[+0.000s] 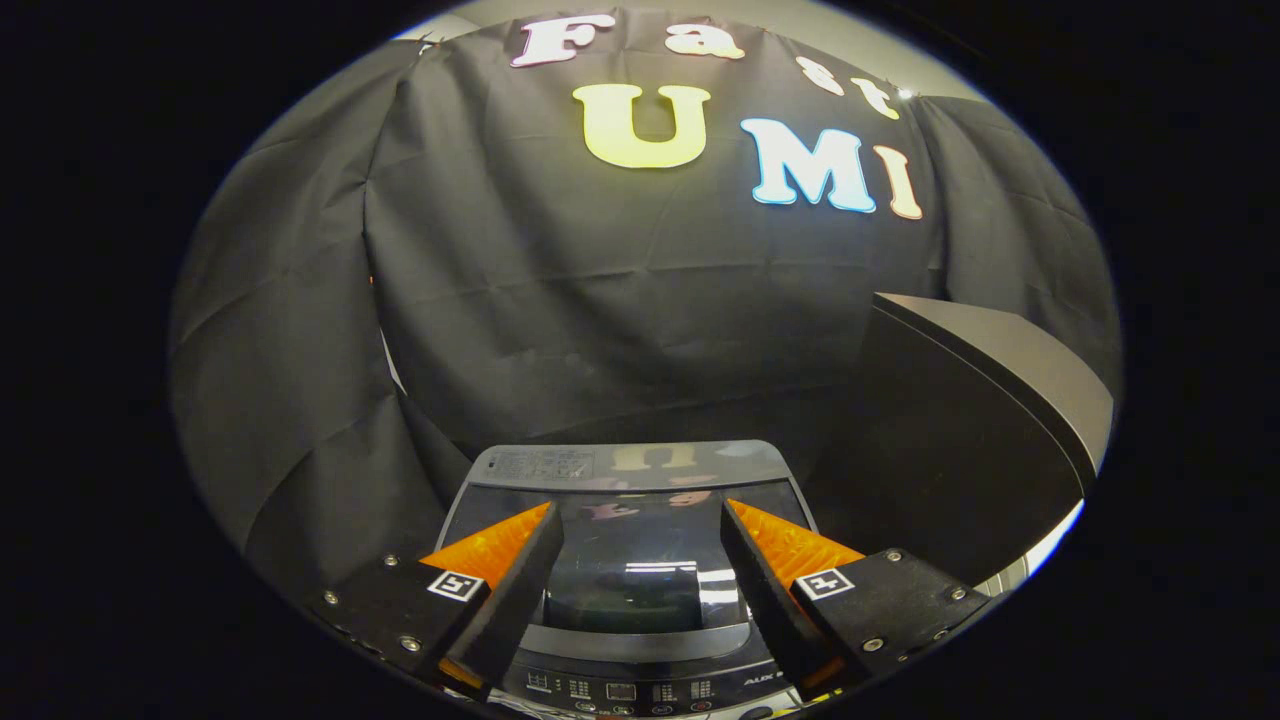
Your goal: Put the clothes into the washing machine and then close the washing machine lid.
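The washing machine [630,465] stands just below and ahead of my fingers, a top-loader seen from its front. Its dark glass lid [640,575] lies flat and closed, with reflections on it. The control panel [620,690] with small buttons runs along the near edge, under the fingers. My gripper [637,518] hovers above the lid, open, with nothing between its fingers. The lid shows through the gap between them. No clothes are visible.
A dark grey table or board edge [1010,370] juts in at the right, higher than the machine. Black cloth walls [620,300] close the booth behind and to the left of the machine.
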